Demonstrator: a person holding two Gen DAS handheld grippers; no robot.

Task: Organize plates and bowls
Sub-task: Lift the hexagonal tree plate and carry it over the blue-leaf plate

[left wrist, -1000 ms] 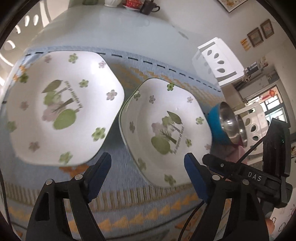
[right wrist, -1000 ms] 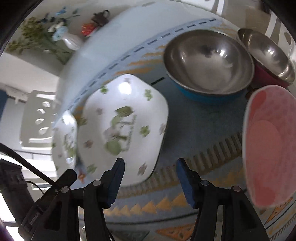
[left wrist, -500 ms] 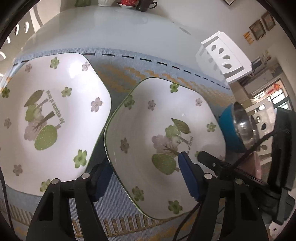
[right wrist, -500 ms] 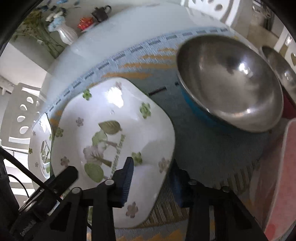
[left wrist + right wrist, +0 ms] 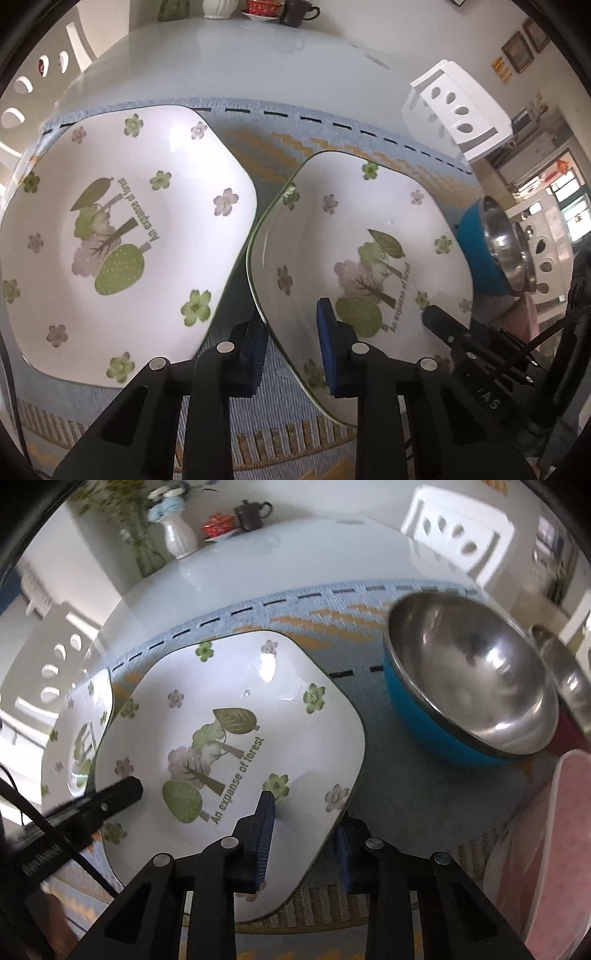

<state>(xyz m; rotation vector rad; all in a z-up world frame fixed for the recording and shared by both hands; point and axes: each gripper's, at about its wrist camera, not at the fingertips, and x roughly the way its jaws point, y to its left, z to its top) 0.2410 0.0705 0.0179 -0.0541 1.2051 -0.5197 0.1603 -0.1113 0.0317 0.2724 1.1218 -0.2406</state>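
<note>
Two white plates with green flower prints lie on a blue woven mat (image 5: 280, 147). The right-hand plate (image 5: 369, 229) has my left gripper (image 5: 291, 332) closing on its near-left rim, one pad under the rim and one on the inner face. In the right wrist view my right gripper (image 5: 304, 823) is closing on the near-right rim of that same plate (image 5: 229, 716), with the rim between its pads. The plate's left edge sits against the second floral plate (image 5: 122, 229), which nothing holds.
A steel bowl with a blue outside (image 5: 469, 686) stands right of the held plate, a second steel bowl (image 5: 569, 686) behind it. A pink plate (image 5: 554, 849) lies near right. A vase (image 5: 177, 535), a teapot (image 5: 251, 513) and white chairs (image 5: 458, 107) are at the table's far side.
Both grippers moved in onto the right-hand plate and narrowed from wide open until its rim sits between their pads. The right wrist rolled. The plate's left edge now meets the other plate.
</note>
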